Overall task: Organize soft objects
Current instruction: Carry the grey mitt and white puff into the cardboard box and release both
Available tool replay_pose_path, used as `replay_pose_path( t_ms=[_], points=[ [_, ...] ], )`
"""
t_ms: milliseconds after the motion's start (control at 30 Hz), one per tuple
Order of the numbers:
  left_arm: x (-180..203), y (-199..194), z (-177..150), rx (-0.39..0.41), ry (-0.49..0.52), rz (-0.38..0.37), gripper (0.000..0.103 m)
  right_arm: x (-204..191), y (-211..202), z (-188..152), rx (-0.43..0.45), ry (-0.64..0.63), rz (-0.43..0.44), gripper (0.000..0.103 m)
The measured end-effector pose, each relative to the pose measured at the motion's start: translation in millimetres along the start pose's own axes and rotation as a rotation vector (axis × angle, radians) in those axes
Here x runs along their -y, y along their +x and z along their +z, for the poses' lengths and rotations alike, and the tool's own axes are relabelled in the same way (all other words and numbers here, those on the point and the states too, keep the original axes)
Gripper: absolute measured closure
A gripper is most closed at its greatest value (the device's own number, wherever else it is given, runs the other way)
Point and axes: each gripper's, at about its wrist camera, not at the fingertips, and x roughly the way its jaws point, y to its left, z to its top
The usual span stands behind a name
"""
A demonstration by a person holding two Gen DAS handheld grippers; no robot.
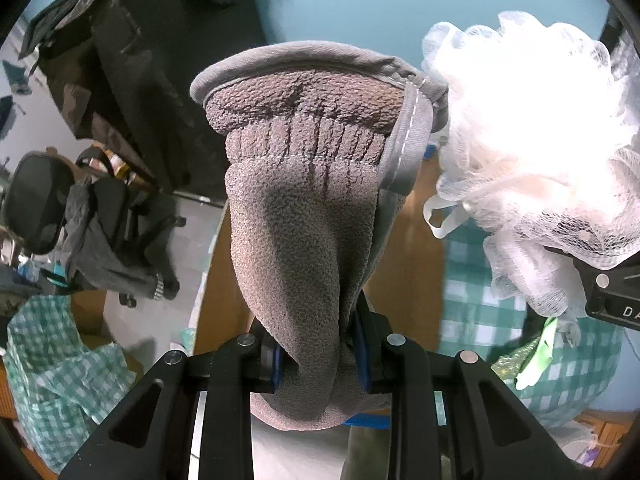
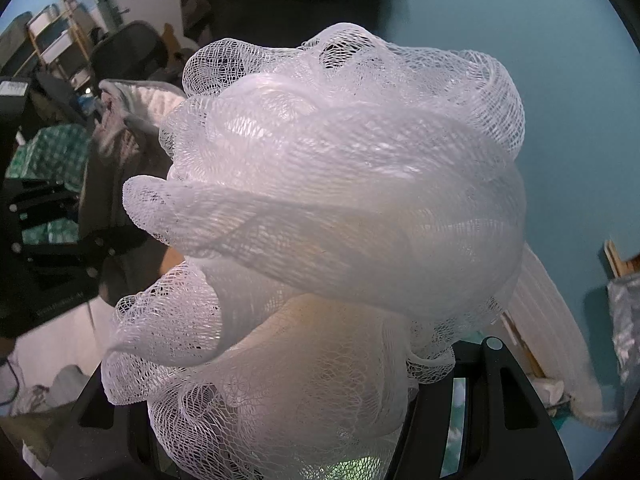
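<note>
Teal wall fills the background ahead of both tongs, with a dark hanging garment (image 1: 120, 60) and a black office chair (image 1: 48, 200) off to the left side. Below the tongs we note a wooden surface (image 1: 424, 264) and a green checked cloth (image 1: 480, 300) lying on it.

We record the left tongs (image 1: 320, 364) as narrowed onto a grey fleece mitt (image 1: 304, 208), the blue pads pressing its lower end from both sides. The mitt's long axis runs straight out along the tongs, away from the camera, with its bound cuff opening at the far end; it stands clear of the surface.

We record the right tongs (image 2: 304, 452) as carrying a white mesh bath pouf (image 2: 340, 208). The pouf buries the fingers in the right wrist view, so we cannot tell their exact gap; we judge them closed on it, since it sits bunched between them and is raised off the surface. In the left wrist view the pouf (image 1: 532, 120) sits just to the right of the mitt's cuff, close enough that the two appear to touch or nearly so. Its white loop cord (image 1: 444, 216) hangs beneath it.

The governing relation: both soft items are aloft side by side, mitt to the left, pouf to the right, each pointing forward from its own tongs. No receiving container is identifiable in either view. In our judgement the next move requires a downward placement, and either hand is equally placed to go first.
</note>
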Motion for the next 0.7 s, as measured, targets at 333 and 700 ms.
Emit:
replay_pose_path(
  t_ms=[333, 700],
  points=[
    [-30, 34, 2, -0.055, -0.061, 0.002, 0.075, 11, 31, 30, -0.078, -0.016, 0.022, 0.045],
    [-41, 69, 1, -0.129, -0.080, 0.010, 0.053, 31, 52, 35, -0.148, -0.019, 0.021, 0.029]
  ],
)
